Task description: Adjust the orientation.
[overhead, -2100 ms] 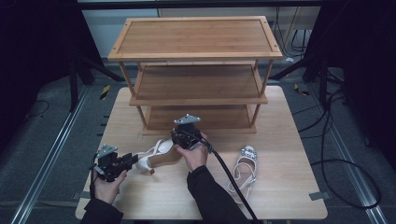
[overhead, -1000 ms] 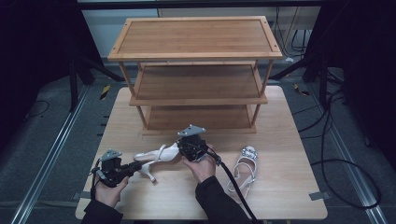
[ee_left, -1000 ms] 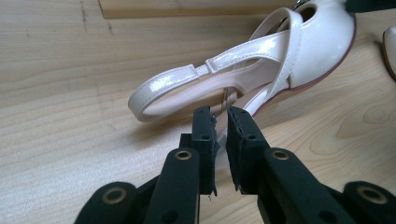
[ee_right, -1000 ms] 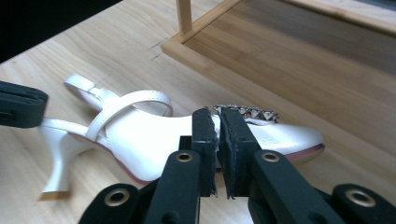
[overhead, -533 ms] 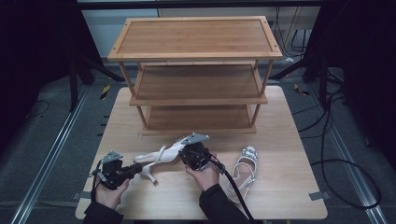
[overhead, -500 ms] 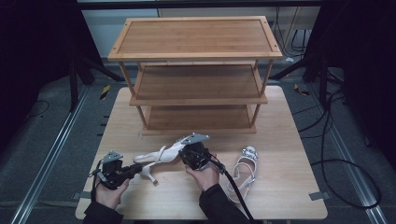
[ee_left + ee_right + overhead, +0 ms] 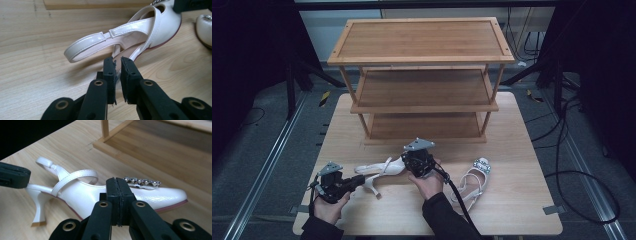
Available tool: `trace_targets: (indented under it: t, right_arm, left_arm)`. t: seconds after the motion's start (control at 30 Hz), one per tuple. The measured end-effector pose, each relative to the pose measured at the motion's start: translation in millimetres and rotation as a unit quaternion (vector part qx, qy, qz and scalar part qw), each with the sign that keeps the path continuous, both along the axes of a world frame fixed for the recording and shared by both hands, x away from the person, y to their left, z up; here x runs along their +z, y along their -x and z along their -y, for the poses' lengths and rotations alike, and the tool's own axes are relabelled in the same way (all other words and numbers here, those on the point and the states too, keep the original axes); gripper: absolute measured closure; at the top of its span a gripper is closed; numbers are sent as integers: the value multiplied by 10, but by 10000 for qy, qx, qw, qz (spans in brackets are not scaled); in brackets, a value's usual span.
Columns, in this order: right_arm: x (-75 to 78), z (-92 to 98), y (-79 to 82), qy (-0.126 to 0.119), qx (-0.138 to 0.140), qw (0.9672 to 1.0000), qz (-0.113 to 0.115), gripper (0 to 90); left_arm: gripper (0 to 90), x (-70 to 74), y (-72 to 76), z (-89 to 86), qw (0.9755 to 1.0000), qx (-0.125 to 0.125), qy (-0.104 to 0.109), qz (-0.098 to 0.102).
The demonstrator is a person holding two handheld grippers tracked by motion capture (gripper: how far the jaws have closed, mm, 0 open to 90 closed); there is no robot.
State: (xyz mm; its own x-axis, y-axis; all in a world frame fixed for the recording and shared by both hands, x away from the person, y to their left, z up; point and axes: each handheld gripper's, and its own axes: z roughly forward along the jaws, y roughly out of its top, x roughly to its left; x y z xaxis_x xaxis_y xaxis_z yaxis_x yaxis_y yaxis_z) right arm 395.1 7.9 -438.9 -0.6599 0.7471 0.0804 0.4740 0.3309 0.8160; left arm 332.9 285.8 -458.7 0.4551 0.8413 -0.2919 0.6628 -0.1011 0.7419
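A white slingback heeled shoe (image 7: 384, 167) with a jewelled toe buckle lies across the wooden table (image 7: 522, 150), held at both ends. My left gripper (image 7: 361, 181) is shut on its thin heel, which runs down between the jaws in the left gripper view (image 7: 117, 66); the strap and body of the shoe (image 7: 140, 32) lie just beyond. My right gripper (image 7: 414, 167) is shut on the upper edge of the shoe beside the buckle (image 7: 117, 182), with the shoe (image 7: 82, 195) side-on behind the jaws. The left gripper's jaw (image 7: 12, 176) shows at the heel end.
The matching second shoe (image 7: 472, 181) lies on the table to the right of my right hand. A three-tier wooden rack (image 7: 422, 90) stands at the back of the table, and its bottom shelf (image 7: 150, 142) is just beyond the held shoe.
Since two seconds ago my right gripper has come nearer the front edge with the shoe, bringing its heel to the left gripper. Over the last second both hands have stayed put.
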Motion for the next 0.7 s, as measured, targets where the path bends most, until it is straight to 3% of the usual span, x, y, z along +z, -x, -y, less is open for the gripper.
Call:
trace_targets:
  t: [0.13,0.33,0.47,0.63,0.7]
  right_arm:
    - [-16,112,84,-18,-33,9999,-144,900]
    - [-96,256,216,-93,-157,9994,-306,896]
    - [-147,290,295,123,-295,9987,-409,892]
    - [-192,325,316,409,-510,9964,-548,878]
    - [-207,347,318,410,-514,9962,-572,866]
  left_arm:
    - [815,51,57,62,9998,-127,107,86]
    - [825,100,156,216,9990,-376,65,234]
    - [829,111,207,308,9979,-575,-3,312]
    - [776,193,308,315,9952,-678,-76,696]
    - [739,207,367,281,9943,-679,-106,813]
